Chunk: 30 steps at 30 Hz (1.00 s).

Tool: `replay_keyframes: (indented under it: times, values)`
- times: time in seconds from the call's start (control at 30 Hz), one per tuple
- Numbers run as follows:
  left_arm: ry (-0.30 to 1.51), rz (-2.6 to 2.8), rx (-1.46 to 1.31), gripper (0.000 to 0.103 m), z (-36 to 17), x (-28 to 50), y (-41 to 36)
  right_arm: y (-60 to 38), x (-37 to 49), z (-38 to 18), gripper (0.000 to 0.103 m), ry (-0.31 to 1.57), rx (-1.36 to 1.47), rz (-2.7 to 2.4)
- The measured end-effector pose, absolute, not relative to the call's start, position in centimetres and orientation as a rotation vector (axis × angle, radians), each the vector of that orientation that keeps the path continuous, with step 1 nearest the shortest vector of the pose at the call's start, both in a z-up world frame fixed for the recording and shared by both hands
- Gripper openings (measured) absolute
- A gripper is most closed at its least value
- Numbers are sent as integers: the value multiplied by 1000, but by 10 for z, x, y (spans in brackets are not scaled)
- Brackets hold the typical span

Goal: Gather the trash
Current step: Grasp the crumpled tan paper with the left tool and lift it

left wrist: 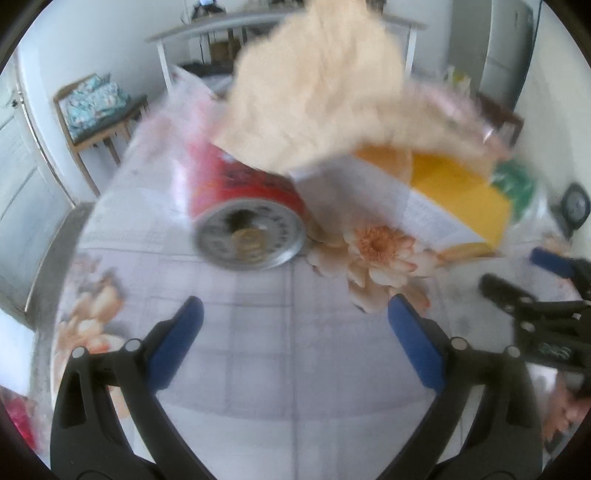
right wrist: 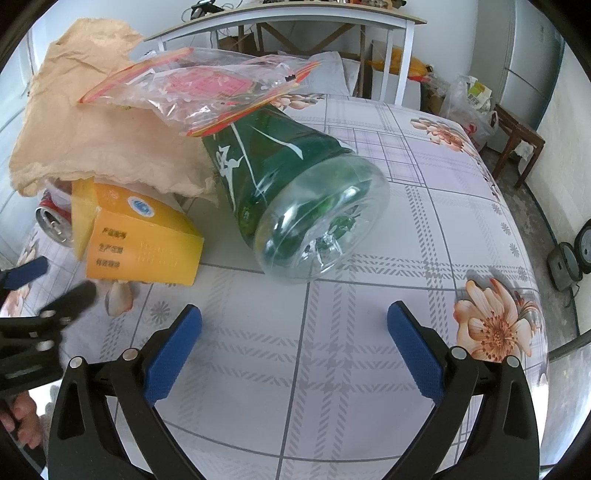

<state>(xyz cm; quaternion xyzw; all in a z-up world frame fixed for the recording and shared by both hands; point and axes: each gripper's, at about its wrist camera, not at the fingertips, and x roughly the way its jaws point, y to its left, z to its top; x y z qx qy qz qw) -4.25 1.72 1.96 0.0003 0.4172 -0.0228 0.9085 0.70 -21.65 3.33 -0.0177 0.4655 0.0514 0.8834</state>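
Crumpled tan paper (right wrist: 96, 129) drapes the trash pile at upper left, over a yellow cardboard box (right wrist: 144, 243) and a red aluminium can (right wrist: 55, 221); a clear zip bag (right wrist: 207, 88) tops the green-labelled plastic bottle (right wrist: 295, 192) lying centre. My right claw (right wrist: 293, 314) and left claw (left wrist: 295, 310) hover spread wide over the floral tablecloth (right wrist: 369, 332), gripping nothing.

I was working in a lived-in home room — a flower-printed checked tablecloth (right wrist: 369, 295), a white-legged side table (right wrist: 295, 14), a wooden chair with patterned cushion (left wrist: 96, 107).
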Motion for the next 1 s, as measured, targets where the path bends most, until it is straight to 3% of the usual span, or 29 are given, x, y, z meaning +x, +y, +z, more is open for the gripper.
replay_keyframes:
  times: [0.13,0.23,0.3,0.37,0.6,0.73,0.83,1.0]
  values:
    - [704,-118,-117,94,63,-75,39,-227,6,37,97,946,48,168]
    - [627,-141,-115,74,92,-77,46,-234,7,37,97,934,100,177]
    - [616,-169,-104,72,101,-69,44,-237,7,37,97,927,126,179]
    - [610,-172,-57,63,106,-58,36,-241,5,36,97,920,152,180]
    - [622,-176,51,57,110,-23,-4,-245,4,36,92,900,217,288]
    - [674,-175,57,37,102,-7,-12,-243,4,36,91,899,219,300]
    - [697,-158,56,7,95,-3,-10,-245,3,36,91,894,235,297]
    - [680,-151,16,2,97,-14,1,-249,-2,38,90,879,258,288]
